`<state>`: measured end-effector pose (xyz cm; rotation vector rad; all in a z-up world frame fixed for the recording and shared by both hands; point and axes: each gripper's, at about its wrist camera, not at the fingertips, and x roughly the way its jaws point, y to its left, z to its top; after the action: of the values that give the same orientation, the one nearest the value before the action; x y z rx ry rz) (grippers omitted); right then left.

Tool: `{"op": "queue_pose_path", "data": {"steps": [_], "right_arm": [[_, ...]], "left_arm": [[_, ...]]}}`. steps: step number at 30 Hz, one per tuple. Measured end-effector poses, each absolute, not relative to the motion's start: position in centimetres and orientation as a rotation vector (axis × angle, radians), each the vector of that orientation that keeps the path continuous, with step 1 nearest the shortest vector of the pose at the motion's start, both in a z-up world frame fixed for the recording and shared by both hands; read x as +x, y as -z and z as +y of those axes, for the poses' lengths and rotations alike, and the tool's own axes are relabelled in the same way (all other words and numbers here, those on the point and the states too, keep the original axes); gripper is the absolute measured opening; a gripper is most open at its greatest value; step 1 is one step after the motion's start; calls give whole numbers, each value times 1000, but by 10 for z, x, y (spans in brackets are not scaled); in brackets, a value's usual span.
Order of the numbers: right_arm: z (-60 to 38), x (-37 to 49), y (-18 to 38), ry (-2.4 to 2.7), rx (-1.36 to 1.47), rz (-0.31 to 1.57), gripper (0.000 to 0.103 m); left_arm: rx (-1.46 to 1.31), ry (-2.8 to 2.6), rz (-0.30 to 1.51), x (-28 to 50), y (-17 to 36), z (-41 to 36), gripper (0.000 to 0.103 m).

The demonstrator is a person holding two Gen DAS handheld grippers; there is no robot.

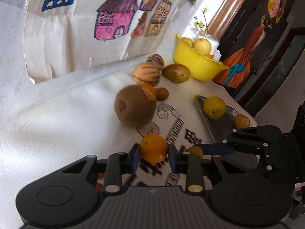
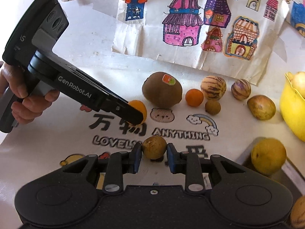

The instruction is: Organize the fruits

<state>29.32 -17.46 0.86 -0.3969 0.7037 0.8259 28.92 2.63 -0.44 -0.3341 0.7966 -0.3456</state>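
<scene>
White cloth printed with cartoon clouds and lettering covers the desk, and children's drawings of coloured houses hang on the wall behind it.

The left tool is pinching a small orange between its blue pads, one pad on each side. In the right wrist view the same tool reaches in from nine o'clock, held by a hand. The right tool is pinching a small brownish-yellow fruit in the same way. Both fruits look lifted clear of the cloth, though I cannot be sure.

Loose fruit sits in a rough row toward twelve o'clock of the right tool: a big kiwi with a sticker, a second small orange, a small brown round fruit, two striped melons, and a greenish-brown oval fruit at two o'clock. A yellow bowl at three o'clock already holds pale fruit. A metal tray holds a yellow round fruit and a smaller tan one.

Gripping each piece across its widest part keeps round fruit from rolling out. Judging by what lies in the bowl and tray, these are the sorting places, and each tool's piece is probably headed for one of them. Round fruit may roll once set down.
</scene>
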Motion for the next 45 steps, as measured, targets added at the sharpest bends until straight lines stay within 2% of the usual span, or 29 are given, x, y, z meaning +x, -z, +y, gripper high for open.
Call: {"op": "queue_pose_path", "data": {"steps": [11, 22, 34, 45], "right_arm": [[-209, 256, -22, -764, -321, 680, 30], [-281, 244, -31, -568, -250, 638, 30], [-355, 263, -19, -396, -246, 593, 30], [-376, 291, 5, -360, -191, 617, 30]], "left_arm": [[-275, 383, 799, 264, -9, -7, 34], [-246, 443, 768, 277, -23, -65, 34], [-198, 502, 750, 310, -25, -143, 34], [-126, 460, 766, 333, -13, -166, 34]]}}
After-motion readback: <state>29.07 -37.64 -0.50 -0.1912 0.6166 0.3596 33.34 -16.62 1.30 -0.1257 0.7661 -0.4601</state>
